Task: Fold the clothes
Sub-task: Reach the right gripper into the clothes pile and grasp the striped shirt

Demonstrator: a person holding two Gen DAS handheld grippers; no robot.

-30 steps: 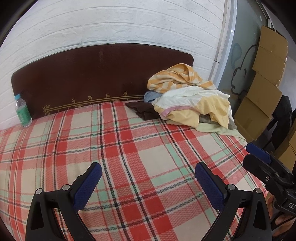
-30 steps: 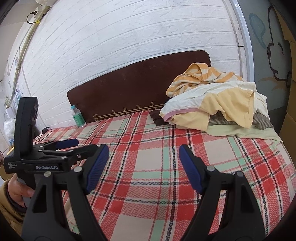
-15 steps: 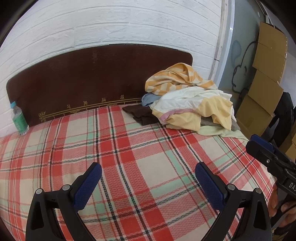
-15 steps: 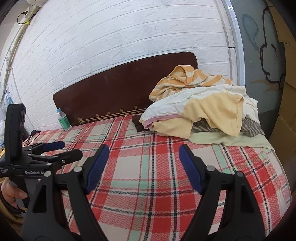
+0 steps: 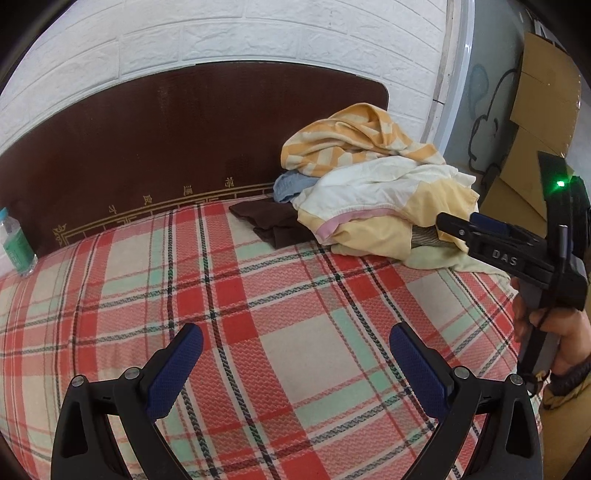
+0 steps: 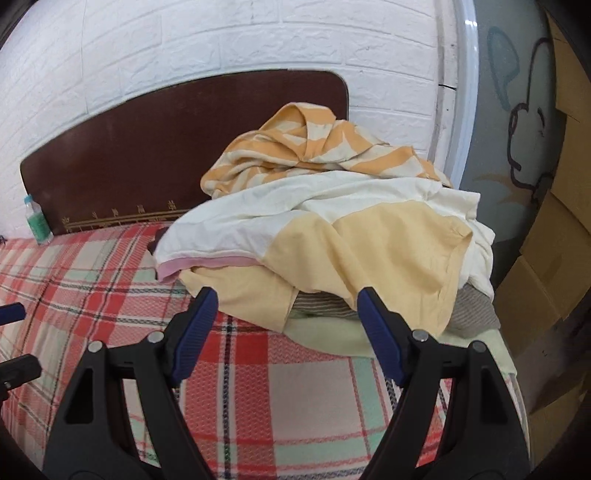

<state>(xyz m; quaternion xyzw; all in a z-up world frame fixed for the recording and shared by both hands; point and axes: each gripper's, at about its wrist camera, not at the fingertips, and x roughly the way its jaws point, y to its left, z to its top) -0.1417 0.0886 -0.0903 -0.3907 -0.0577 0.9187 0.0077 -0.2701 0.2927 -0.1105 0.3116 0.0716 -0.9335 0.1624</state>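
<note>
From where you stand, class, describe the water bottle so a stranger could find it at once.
Start at the dark brown headboard against the white brick wall. Follow it to its left end, far from the clothes pile on the right. There a small clear water bottle stands upright at the edge of the plaid blanket, the only item with a green label.

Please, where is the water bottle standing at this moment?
The water bottle stands at the far left in both wrist views, on the plaid bed cover against the left end of the dark headboard, far from the pile of clothes.
</note>
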